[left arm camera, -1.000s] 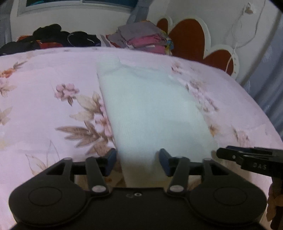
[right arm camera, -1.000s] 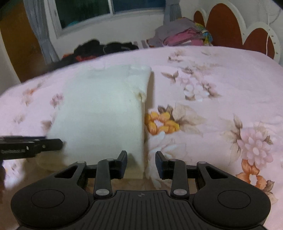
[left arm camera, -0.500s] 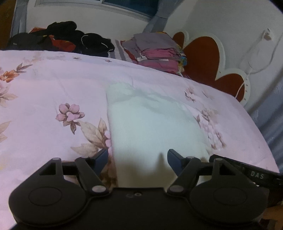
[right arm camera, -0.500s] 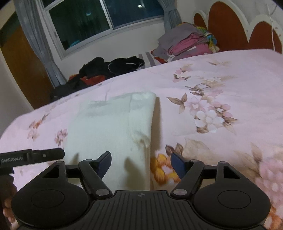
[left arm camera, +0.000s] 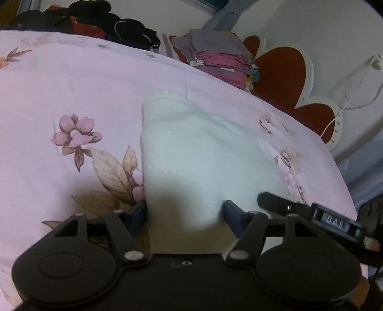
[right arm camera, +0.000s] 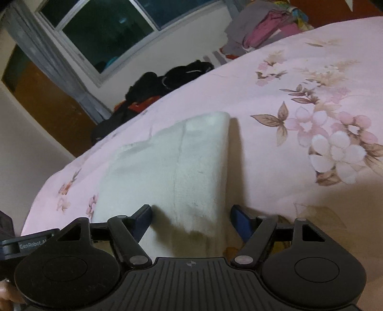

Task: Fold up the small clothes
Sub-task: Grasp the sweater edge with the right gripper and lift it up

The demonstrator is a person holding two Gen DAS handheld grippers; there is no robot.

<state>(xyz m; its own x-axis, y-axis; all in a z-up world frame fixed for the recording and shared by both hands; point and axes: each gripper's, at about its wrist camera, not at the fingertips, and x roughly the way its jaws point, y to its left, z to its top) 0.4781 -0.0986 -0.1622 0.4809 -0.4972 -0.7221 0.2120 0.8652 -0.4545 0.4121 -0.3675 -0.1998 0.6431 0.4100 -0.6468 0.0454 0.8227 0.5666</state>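
A white folded cloth (left arm camera: pixel 203 148) lies flat on the pink floral bedsheet (left arm camera: pixel 71 83). My left gripper (left arm camera: pixel 185 208) hovers over its near end; the jaws are closing, the cloth lies under the gap and the pads do not press on it. My right gripper (right arm camera: pixel 191 213) is open above the near right part of the same cloth (right arm camera: pixel 172 167), nothing pinched. One of the right gripper's fingers (left arm camera: pixel 275 201) reaches into the left wrist view at the lower right. The left gripper's side bar (right arm camera: pixel 24 244) shows at the lower left of the right wrist view.
A stack of folded clothes (left arm camera: pixel 215 57) and a pile of dark clothes (left arm camera: pixel 95 21) lie at the far edge of the bed. A red and white headboard (left arm camera: pixel 282 79) stands at the right. A window (right arm camera: pixel 107 28) with grey curtains is behind.
The right jaws went from narrow to wide. Both grippers moved across the bed and rolled, so the cloth now looks tilted and reaches less far up each view.
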